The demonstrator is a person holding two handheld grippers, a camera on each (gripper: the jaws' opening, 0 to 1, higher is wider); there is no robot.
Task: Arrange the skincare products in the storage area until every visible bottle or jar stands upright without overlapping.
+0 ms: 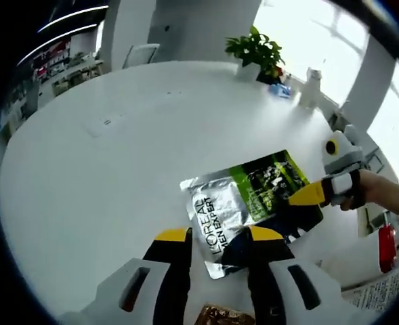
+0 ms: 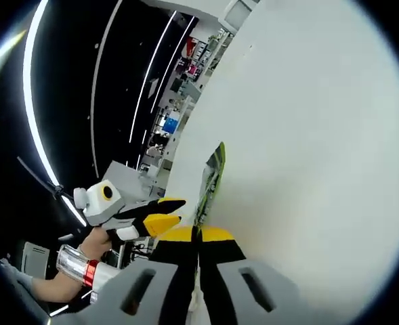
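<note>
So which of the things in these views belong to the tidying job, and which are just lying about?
Job:
- silver and green packet
- right gripper, jaws shut on the packet's edge
- left gripper, jaws open astride the packet

Lying about:
- potted plant
- white bottle
- brown item
- white table

The pouch [image 1: 243,203] is shiny foil, silver and crinkled on its near-left half, with a glossy printed green and black panel on the far-right half. The worktop [image 1: 118,149] is white, smooth and faintly glossy, catching soft window light. The left gripper [image 1: 218,237] has matt black jaws tipped with yellow plastic and smooth pale grey plastic bodies. The right gripper [image 2: 198,233] has the same yellow-tipped black plastic finish
</note>
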